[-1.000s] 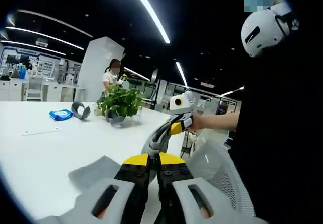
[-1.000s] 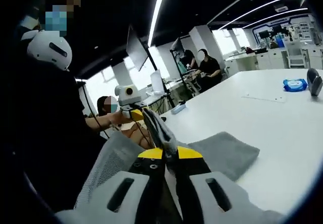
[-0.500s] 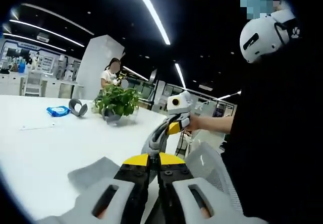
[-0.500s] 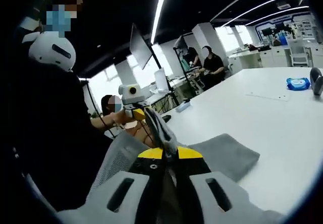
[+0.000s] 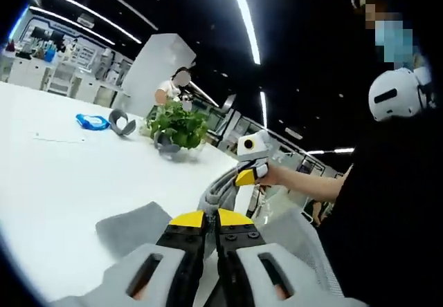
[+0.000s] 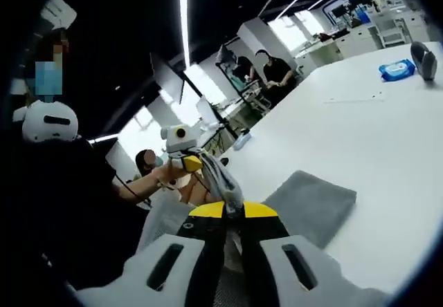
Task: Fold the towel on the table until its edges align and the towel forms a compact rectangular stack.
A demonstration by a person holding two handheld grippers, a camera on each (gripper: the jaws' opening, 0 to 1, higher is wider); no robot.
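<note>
A grey towel (image 5: 135, 225) lies partly on the white table (image 5: 55, 175), its near edge lifted and stretched between both grippers. In the left gripper view my left gripper (image 5: 205, 217) is shut on one towel corner, and the taut edge (image 5: 220, 191) runs up to the right gripper (image 5: 247, 175), held in a hand and shut on the other corner. In the right gripper view my right gripper (image 6: 232, 210) is shut on the towel (image 6: 311, 207); the edge (image 6: 219, 179) leads to the left gripper (image 6: 188, 162). A meshy underside of towel (image 6: 163, 227) hangs below.
A potted green plant (image 5: 178, 127), a grey tape roll (image 5: 122, 122) and a blue wipes pack (image 5: 91, 122) stand at the table's far end. The person holding the grippers wears black with a white device (image 5: 400, 94) on the chest. Other people sit at desks (image 6: 273, 72) behind.
Both views have tilted and swung, so the table now slopes across the pictures. The towel edge stays taut between the two shut grippers, and more of the flat towel shows on the table.
</note>
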